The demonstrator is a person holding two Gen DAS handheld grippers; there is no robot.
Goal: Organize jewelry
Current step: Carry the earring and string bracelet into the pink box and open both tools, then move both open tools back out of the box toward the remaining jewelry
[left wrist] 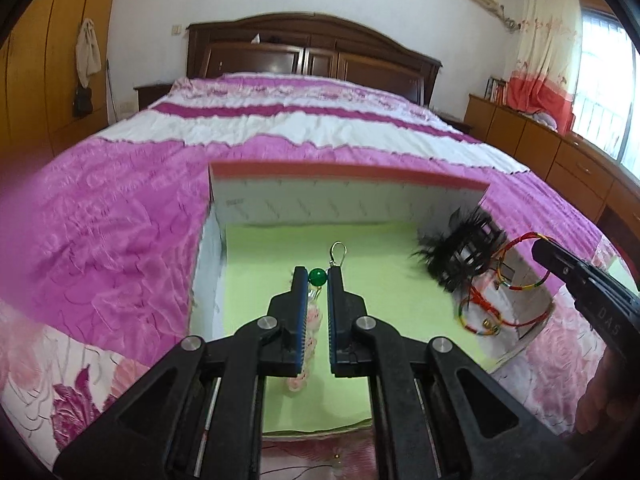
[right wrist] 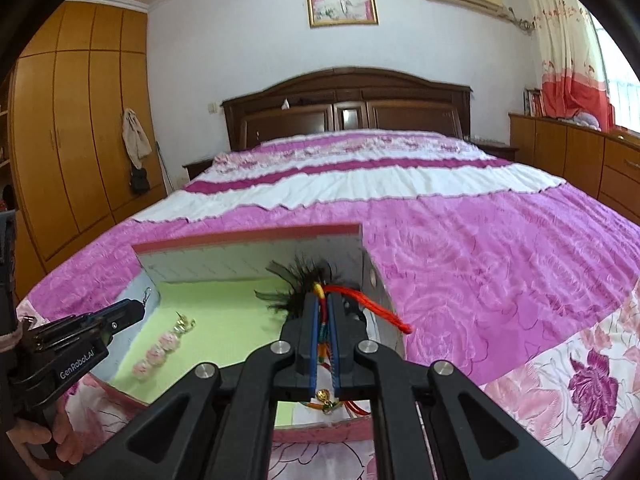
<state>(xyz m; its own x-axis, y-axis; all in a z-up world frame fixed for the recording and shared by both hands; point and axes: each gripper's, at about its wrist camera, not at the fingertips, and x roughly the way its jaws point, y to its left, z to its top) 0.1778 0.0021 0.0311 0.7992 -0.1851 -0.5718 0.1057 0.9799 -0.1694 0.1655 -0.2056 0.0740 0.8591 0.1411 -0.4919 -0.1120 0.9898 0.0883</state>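
Both tools are gripping jewelry over the box (left wrist: 344, 194) on the bed (left wrist: 120, 216).

The left tool (left wrist: 318, 278) is pinching a green-bead earring (left wrist: 318, 277), its silver hook rising just beyond the fingertips. The right tool (right wrist: 322, 304) is clamping a multicolored braided bracelet (right wrist: 325, 322), red cord trailing to its right, black feather piece (right wrist: 298, 284) just ahead. A pink bead earring (right wrist: 160, 350) is lying on the green lining, left of the right tool.
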